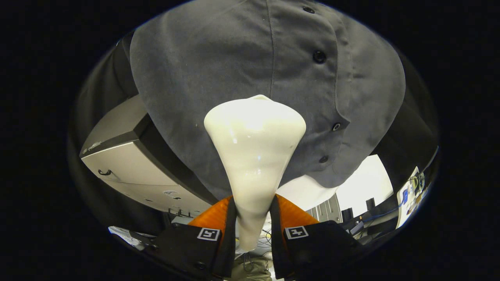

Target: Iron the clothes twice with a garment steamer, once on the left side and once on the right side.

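A grey button-up shirt [218, 78] hangs just ahead of me, its dark buttons running down the placket to the right of the steamer head. My gripper [253, 212] is shut on the narrow handle of a cream-white garment steamer [254, 148]. The steamer widens toward its head, which points at the shirt's left panel, near the lower half of the cloth. Whether the head touches the fabric is hidden from here.
A grey box-like cabinet [129, 164] stands to the left below the shirt. To the lower right are a bright white surface [367, 183], dark equipment and cables. A person's trouser leg [250, 269] shows below the fingers.
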`<state>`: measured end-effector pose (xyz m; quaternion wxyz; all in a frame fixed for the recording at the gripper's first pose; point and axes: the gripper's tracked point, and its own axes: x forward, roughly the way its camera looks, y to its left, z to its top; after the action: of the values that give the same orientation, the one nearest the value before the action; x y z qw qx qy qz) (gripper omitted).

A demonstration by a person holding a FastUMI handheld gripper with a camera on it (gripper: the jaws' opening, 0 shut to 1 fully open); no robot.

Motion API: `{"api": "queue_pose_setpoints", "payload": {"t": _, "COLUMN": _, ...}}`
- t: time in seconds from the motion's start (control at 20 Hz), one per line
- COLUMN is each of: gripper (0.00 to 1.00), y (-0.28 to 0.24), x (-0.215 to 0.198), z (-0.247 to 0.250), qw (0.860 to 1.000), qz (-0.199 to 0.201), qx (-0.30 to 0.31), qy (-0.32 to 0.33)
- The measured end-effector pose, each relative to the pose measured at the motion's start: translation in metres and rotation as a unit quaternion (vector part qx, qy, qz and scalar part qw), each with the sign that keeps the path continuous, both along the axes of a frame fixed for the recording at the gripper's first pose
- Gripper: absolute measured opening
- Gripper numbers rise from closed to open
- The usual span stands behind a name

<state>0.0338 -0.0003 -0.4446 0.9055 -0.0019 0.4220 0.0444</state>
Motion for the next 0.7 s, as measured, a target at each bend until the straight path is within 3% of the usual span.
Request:
{"api": "queue_pose_setpoints", "payload": {"t": 0.45, "gripper": 0.46, "y": -0.002, "x": -0.018, "z": -0.037, "qw": 0.999, "qz": -0.01, "qx": 0.001, "qy": 0.037}}
{"api": "queue_pose_setpoints", "payload": {"t": 0.7, "gripper": 0.47, "y": -0.008, "x": -0.023, "z": -0.025, "qw": 0.999, "qz": -0.016, "qx": 0.003, "qy": 0.033}}
